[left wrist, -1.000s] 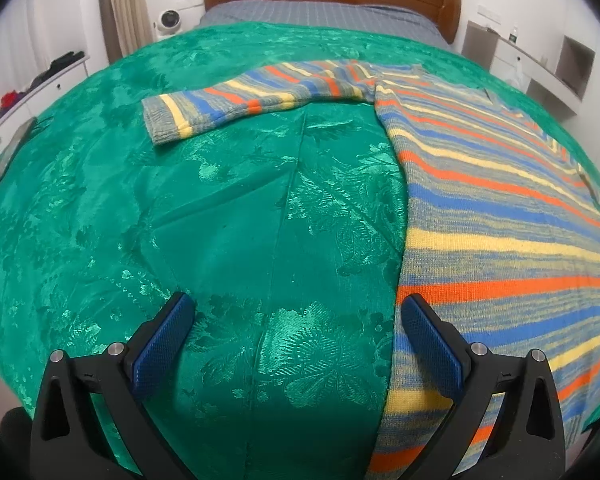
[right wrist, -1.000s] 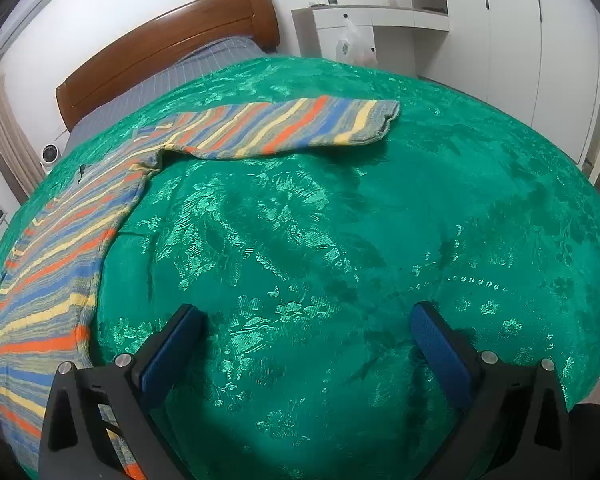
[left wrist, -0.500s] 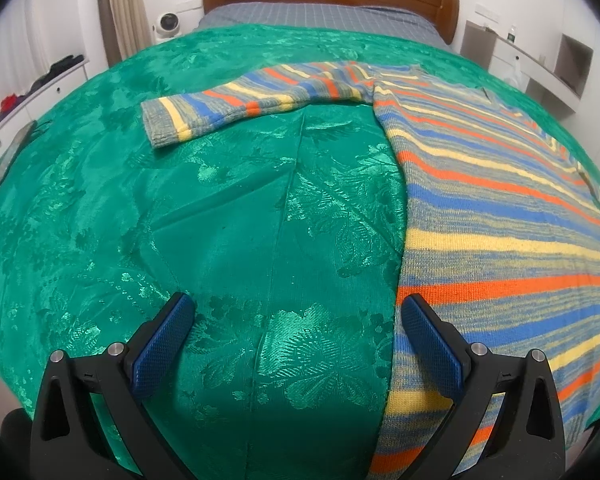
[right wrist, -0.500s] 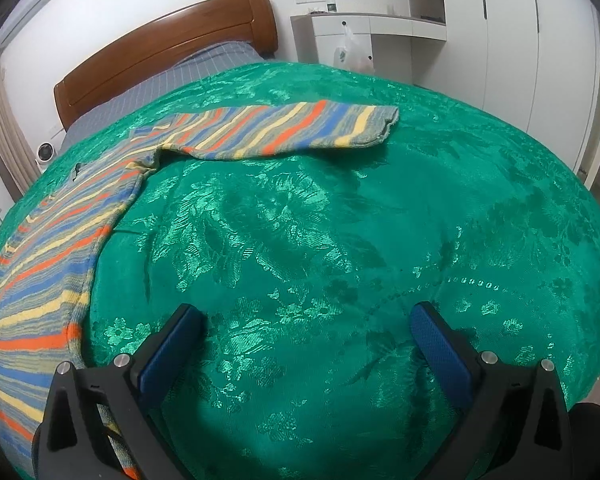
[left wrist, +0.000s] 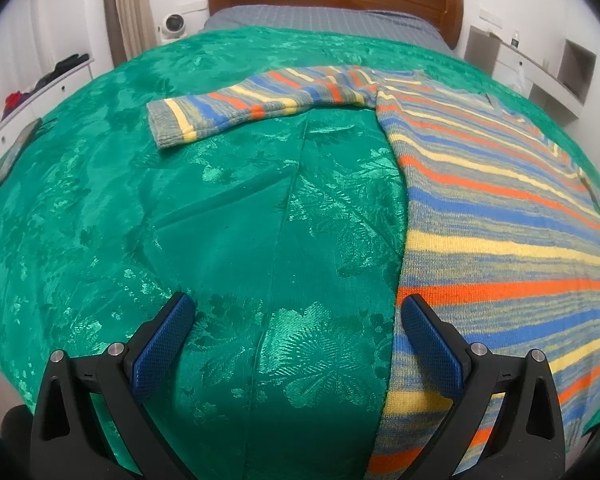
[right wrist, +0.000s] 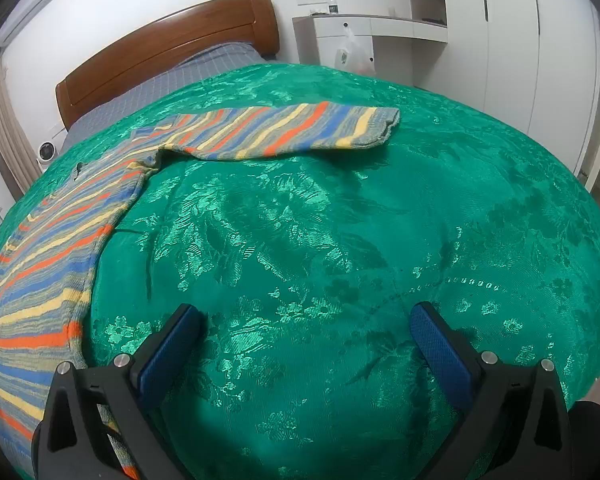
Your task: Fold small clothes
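Item: striped sweater (left wrist: 500,208), flat and unfolded on the green bedspread (left wrist: 228,216), filling the right of the left-wrist frame; one sleeve (right wrist: 292,132) reaches across the upper centre of the right-wrist frame. Left hand-held gripper (left wrist: 296,344) and right hand-held gripper (right wrist: 306,350): jaws wide apart, holding nothing. Change over the last second: only slight camera drift, garment unmoved; folding judged not yet begun.

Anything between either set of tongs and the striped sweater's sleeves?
Nothing visible. Only bare green brocade bedspread lies between the open left tongs and the striped knit sweater, and between the open right tongs and its far sleeve.
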{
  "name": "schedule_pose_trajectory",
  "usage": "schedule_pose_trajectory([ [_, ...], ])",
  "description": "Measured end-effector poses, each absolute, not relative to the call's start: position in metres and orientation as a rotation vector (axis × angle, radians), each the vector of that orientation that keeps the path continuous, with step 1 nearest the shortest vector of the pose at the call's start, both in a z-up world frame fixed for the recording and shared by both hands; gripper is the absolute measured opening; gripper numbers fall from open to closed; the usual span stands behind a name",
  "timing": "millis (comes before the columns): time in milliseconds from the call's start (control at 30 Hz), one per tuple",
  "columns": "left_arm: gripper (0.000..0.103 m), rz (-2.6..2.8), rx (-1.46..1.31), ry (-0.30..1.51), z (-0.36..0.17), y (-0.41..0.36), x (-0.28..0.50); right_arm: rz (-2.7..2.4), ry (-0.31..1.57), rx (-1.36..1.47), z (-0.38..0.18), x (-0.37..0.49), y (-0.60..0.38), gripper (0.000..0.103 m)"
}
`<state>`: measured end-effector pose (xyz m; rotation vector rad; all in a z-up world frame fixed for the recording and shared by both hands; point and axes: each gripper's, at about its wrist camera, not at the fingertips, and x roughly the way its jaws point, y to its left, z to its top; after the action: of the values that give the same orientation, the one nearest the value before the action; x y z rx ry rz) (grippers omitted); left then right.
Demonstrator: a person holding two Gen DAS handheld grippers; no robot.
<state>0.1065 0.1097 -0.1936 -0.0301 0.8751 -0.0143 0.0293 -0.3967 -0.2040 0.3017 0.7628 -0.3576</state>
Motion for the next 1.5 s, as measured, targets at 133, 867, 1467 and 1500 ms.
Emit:
schedule_pose_trajectory([
  [133, 0.103, -0.02, -0.075, 0.847, -0.185, 0.114, 0.103, -0.355, 0.762, 0.301, -0.204, 0.029, -0.396, 0.103],
  [867, 0.103, 0.048, -0.119, 0.771, -0.177, 0.126, 0.104, -0.176, 0.725, 0.761, -0.124, 0.075, -0.543, 0.086],
  [1467, 0.103, 0.082, -0.04, 0.807, -0.19, 0.118, 0.11, -0.301, 0.949, 0.781, -0.165, 0.16, -0.569, 0.002],
  [1500, 0.103, 0.08, -0.044, 0.808, -0.191, 0.118, 0.11, -0.322, 0.911, 0.711, -0.146, 0.166, -0.56, 0.002],
])
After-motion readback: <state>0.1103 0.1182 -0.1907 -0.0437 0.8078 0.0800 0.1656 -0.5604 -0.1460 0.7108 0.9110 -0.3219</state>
